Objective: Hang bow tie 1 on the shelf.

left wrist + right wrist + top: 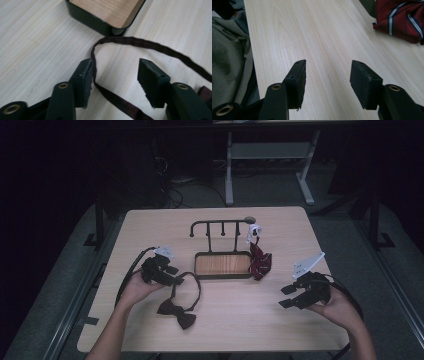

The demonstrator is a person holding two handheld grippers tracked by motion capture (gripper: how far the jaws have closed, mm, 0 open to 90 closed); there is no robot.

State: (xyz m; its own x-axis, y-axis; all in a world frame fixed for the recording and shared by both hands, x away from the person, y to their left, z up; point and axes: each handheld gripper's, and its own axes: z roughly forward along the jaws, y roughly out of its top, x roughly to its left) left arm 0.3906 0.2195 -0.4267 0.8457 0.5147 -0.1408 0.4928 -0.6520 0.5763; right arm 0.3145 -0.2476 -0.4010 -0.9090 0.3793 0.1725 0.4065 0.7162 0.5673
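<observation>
A dark maroon bow tie (177, 312) lies on the table's near middle, its strap (195, 285) looping up toward the rack. My left gripper (172, 277) stands open at the strap's left side. In the left gripper view the strap (120, 41) runs between the spread jaws, and it lies against the left pad (87, 77). A red striped bow tie (260, 261) hangs from the rack's right hook, resting on the table; it shows at the upper right (404, 18) of the right gripper view. My right gripper (287, 296) stands open over bare wood at the right.
A black hook rack (220, 224) rises from a wood-bottomed tray (222, 276) at the table's middle. The tray's corner (105, 25) lies just beyond the left jaws. The table's right edge (249, 53) runs near the right gripper, with grey floor past it.
</observation>
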